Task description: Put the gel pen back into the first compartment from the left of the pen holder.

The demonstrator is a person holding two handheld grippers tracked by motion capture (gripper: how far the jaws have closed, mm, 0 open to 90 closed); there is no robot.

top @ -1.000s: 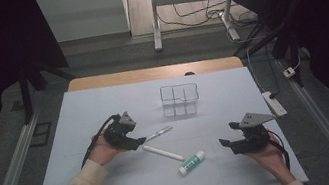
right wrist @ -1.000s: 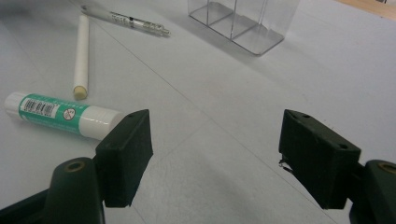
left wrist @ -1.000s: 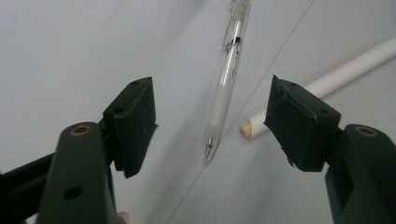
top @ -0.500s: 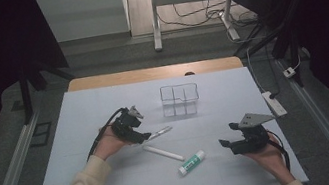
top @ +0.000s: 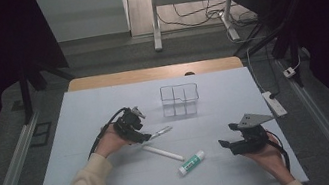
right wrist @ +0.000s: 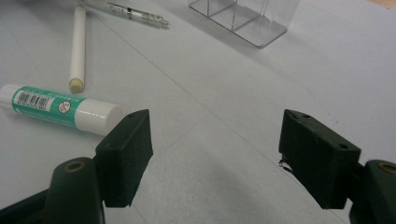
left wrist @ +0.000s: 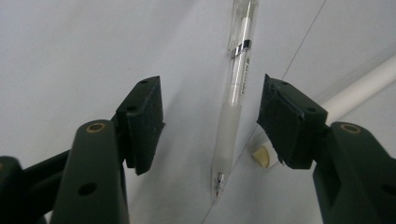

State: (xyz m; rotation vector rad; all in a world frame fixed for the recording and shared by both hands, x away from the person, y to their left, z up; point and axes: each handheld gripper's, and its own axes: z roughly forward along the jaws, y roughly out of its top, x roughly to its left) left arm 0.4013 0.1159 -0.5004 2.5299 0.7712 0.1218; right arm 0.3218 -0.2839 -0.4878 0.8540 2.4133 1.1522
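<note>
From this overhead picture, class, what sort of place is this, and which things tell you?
Probably a lab or workshop set up for recording: a plain table, a power strip at its edge, and loose cables on the floor behind.

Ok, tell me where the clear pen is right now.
In the high view the clear pen lies left of centre on the table, between the left gripper's open jaws, beside the white stick.

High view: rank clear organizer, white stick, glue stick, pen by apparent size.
1. clear organizer
2. white stick
3. glue stick, shorter than the white stick but thicker
4. pen, partly hidden by the left gripper, so its rank is unsure
</note>
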